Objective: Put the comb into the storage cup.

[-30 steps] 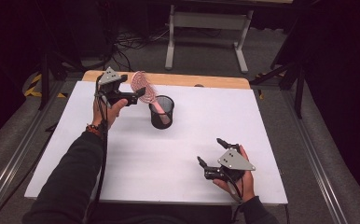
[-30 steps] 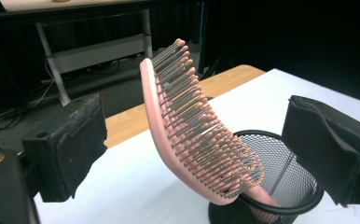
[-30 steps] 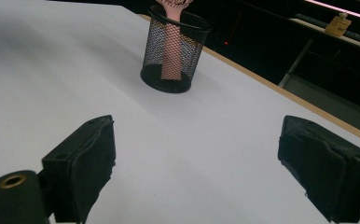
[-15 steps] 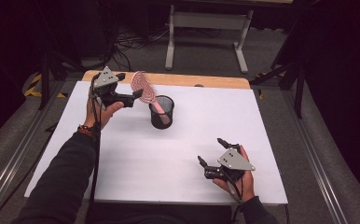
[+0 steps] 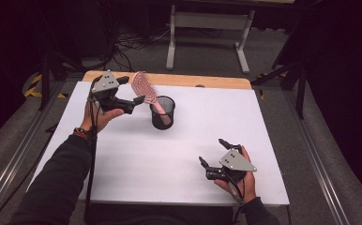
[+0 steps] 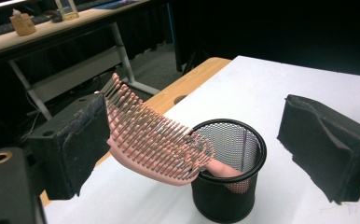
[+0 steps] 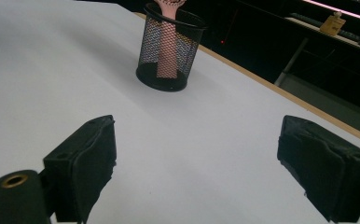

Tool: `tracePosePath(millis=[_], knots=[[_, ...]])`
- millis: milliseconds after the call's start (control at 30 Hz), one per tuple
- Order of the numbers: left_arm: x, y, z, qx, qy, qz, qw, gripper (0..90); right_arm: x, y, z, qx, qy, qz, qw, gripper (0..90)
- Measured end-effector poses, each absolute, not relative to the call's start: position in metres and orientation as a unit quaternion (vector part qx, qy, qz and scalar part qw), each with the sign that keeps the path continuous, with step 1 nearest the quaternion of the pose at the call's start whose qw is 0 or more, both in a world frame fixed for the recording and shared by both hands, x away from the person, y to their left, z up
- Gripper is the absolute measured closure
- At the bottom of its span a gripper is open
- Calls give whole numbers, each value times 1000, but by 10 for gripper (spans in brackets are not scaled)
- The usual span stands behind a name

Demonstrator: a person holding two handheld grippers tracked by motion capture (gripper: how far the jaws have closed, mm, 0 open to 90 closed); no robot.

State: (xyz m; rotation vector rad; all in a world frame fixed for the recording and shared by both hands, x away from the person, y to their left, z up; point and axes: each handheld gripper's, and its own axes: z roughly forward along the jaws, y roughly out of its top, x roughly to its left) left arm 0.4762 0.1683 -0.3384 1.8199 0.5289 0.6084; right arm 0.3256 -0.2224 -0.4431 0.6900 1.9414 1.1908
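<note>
Between the wide-spread jaws of the left gripper (image 6: 187, 154) sits the pink hairbrush (image 6: 155, 140), its bristled head leaning toward the left-hand jaw in the left gripper view. The bristle end nearest that jaw lies just beside or against its pad; whether they touch cannot be told. The opposite jaw stands well apart from the brush, so nothing is clamped. The brush's handle drops into the black mesh cup (image 6: 229, 186), which stands upright just ahead of the fingers and nearer the right-hand jaw, on the white table (image 6: 308, 79).

From the high view, the left gripper (image 5: 134, 101) hangs above the table beside the cup (image 5: 162, 112), with the brush head (image 5: 144, 86) slanting up out of the cup, over the fingertips.

Well away from the cup, the right gripper (image 5: 212, 157) rests low at the table's near edge, its jaws spread wide and empty. In the right gripper view the cup (image 7: 169, 46) stands far ahead of its fingers, a little left of the gap, with the pink handle (image 7: 166, 51) visible through the mesh.
</note>
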Motion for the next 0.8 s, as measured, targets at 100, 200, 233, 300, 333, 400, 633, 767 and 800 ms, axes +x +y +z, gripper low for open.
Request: tracePosePath(millis=[100, 200, 233, 300, 333, 400, 633, 767, 800], knots=[[472, 168, -338, 768, 214, 258, 546, 96, 325, -223, -443, 268, 758, 465, 371, 123], [467, 169, -337, 767, 209, 261, 547, 95, 325, -223, -442, 266, 757, 468, 371, 123], [466, 169, -337, 768, 207, 261, 547, 94, 325, -223, -442, 267, 756, 469, 370, 122], [462, 170, -337, 769, 204, 263, 546, 94, 324, -223, -441, 266, 755, 469, 372, 122], [462, 170, -337, 769, 204, 263, 546, 94, 324, -223, -441, 266, 755, 469, 372, 122], [458, 171, -335, 770, 197, 266, 545, 94, 324, -223, -441, 265, 755, 472, 370, 121], [446, 176, -333, 767, 182, 271, 553, 99, 324, -225, -440, 264, 752, 477, 370, 113], [441, 177, -335, 766, 177, 272, 555, 101, 324, -224, -440, 267, 752, 475, 371, 101], [439, 177, -335, 769, 176, 272, 551, 101, 324, -224, -440, 267, 752, 474, 372, 101]])
